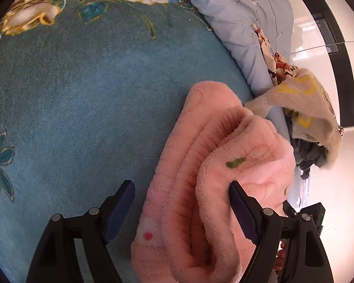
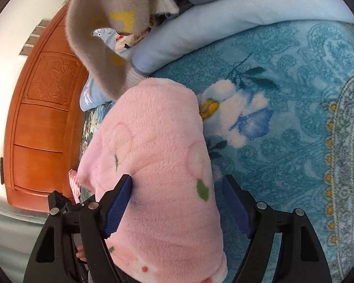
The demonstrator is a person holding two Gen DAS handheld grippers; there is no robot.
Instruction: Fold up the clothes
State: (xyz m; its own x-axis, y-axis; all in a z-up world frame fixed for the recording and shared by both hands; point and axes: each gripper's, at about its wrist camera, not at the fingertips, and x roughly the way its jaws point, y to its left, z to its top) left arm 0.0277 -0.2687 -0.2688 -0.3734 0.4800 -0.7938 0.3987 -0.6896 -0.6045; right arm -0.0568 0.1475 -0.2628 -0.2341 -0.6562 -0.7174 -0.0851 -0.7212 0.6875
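A pink fleece garment (image 1: pixel 214 188) lies folded in thick layers on a teal floral blanket (image 1: pixel 82 106). My left gripper (image 1: pixel 180 200) is open, its fingers astride the garment's folds, the right finger (image 1: pixel 243 212) against the fleece. In the right wrist view the same pink garment (image 2: pixel 158 160) lies between the open fingers of my right gripper (image 2: pixel 177 202). Neither gripper is clamped on it.
A beige fleece garment (image 1: pixel 304 103) with yellow marks lies on a pile beyond the pink one; it also shows in the right wrist view (image 2: pixel 106 35). A light blue flowered quilt (image 1: pixel 243 23) is bunched behind. A wooden headboard (image 2: pixel 40 122) stands at left.
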